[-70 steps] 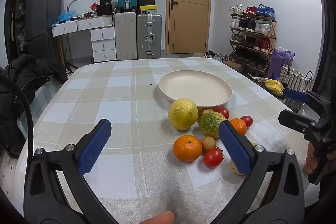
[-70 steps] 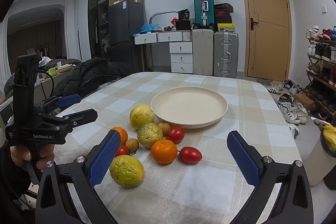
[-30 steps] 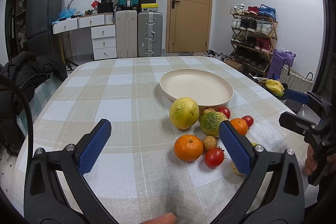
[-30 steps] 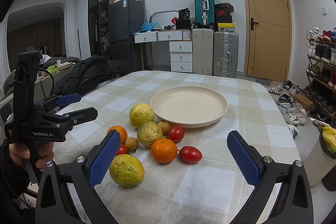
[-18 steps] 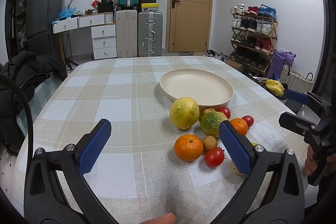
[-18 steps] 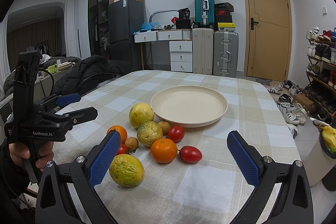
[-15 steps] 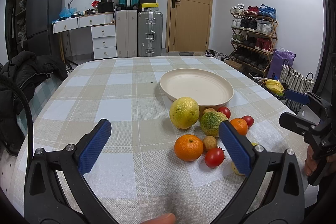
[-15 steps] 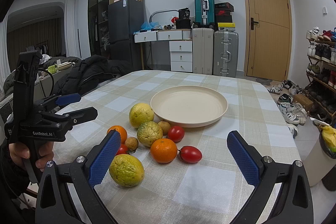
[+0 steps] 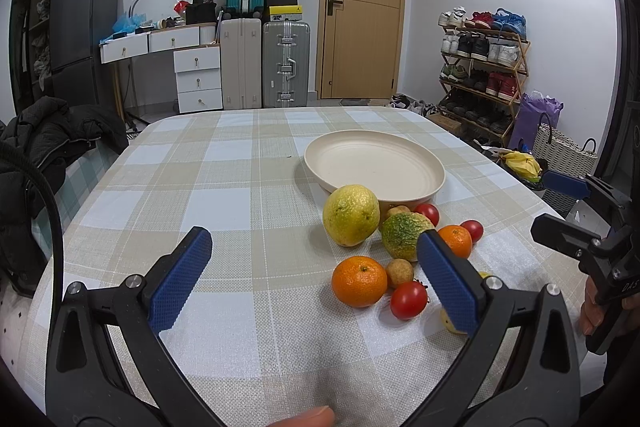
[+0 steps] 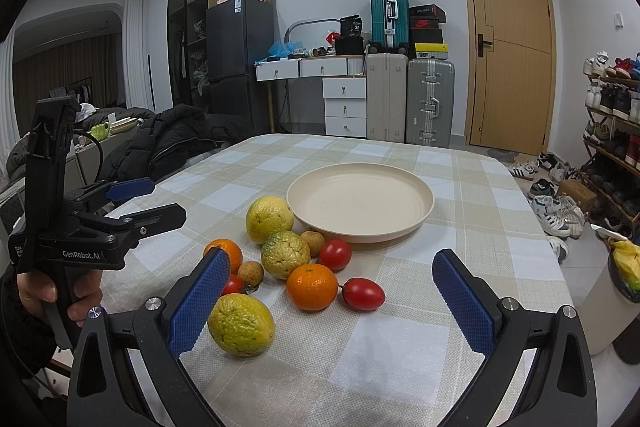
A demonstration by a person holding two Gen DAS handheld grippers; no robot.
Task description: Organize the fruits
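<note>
An empty cream plate (image 9: 374,163) (image 10: 360,201) sits on the checked tablecloth. In front of it lies a cluster of fruit: a yellow citrus (image 9: 351,215) (image 10: 269,219), a green-yellow bumpy fruit (image 9: 402,235) (image 10: 285,254), two oranges (image 9: 359,281) (image 10: 312,287), several red tomatoes (image 9: 409,299) (image 10: 363,294) and small brown fruits (image 9: 399,273). Another yellow citrus (image 10: 241,324) lies nearest the right gripper. My left gripper (image 9: 316,279) is open and empty, short of the cluster. My right gripper (image 10: 330,301) is open and empty, its jaws standing to either side of the near fruits.
The table's right edge is close to the fruit in the left wrist view. A black jacket (image 9: 48,131) lies on a chair at the left. Suitcases (image 9: 264,63), a drawer desk, a door and a shoe rack (image 9: 480,67) stand beyond the table.
</note>
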